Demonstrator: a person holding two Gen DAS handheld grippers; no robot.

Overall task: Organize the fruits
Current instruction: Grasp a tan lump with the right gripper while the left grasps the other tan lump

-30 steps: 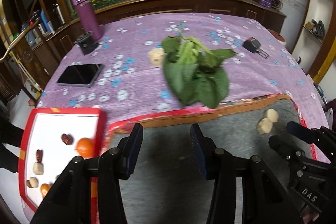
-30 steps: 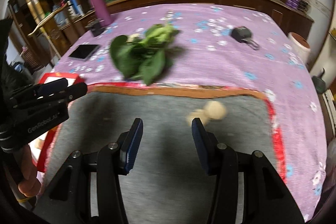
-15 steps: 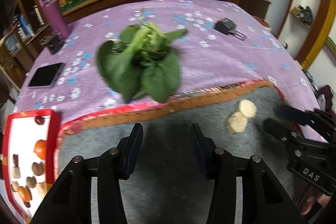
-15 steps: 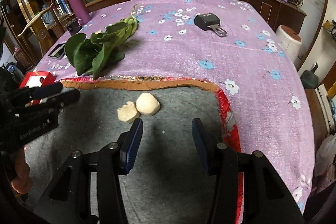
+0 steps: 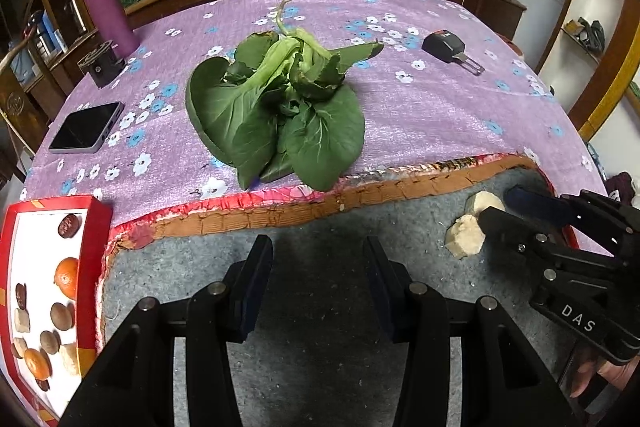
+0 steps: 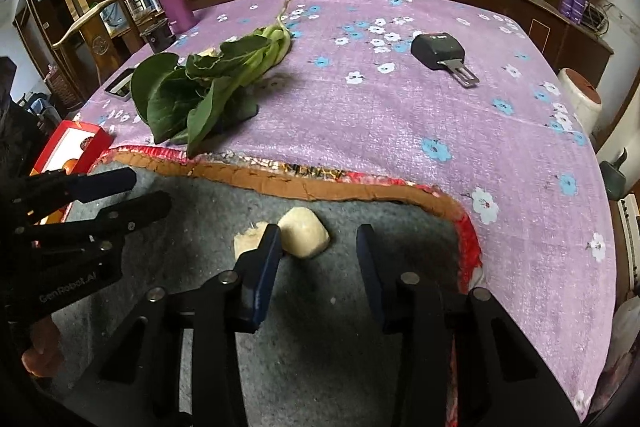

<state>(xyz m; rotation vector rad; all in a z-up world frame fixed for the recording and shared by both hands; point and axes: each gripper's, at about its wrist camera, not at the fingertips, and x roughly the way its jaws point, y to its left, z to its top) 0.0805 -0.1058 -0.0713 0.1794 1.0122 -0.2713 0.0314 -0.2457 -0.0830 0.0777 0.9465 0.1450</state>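
Observation:
Two pale chunks lie on a grey mat (image 6: pixel 360 347). The rounder pale chunk (image 6: pixel 305 233) sits between the jaws of my right gripper (image 6: pixel 318 247), beside the left finger; the right finger stands apart from it. The jaws are closing. The rougher chunk (image 6: pixel 246 241) lies just outside the left finger. In the left wrist view both chunks (image 5: pixel 466 235) show by the right gripper (image 5: pixel 504 207). My left gripper (image 5: pixel 318 267) hangs open over bare mat with nothing in it. A red tray (image 5: pixel 94 235) at far left holds oranges (image 5: pixel 66 283) and several small fruits.
A bunch of leafy greens (image 5: pixel 280 107) lies on the purple flowered cloth beyond the mat's red-orange border. Farther back are a phone (image 5: pixel 86 127), a purple bottle (image 5: pixel 106 7), a small black object (image 5: pixel 100 63) and a car key (image 5: pixel 448 47). The table edge drops off at right.
My right gripper has moved in over the pale chunks and now straddles the rounder one, with its jaws narrower. The left gripper has drifted right, away from the tray, and sunk a little.

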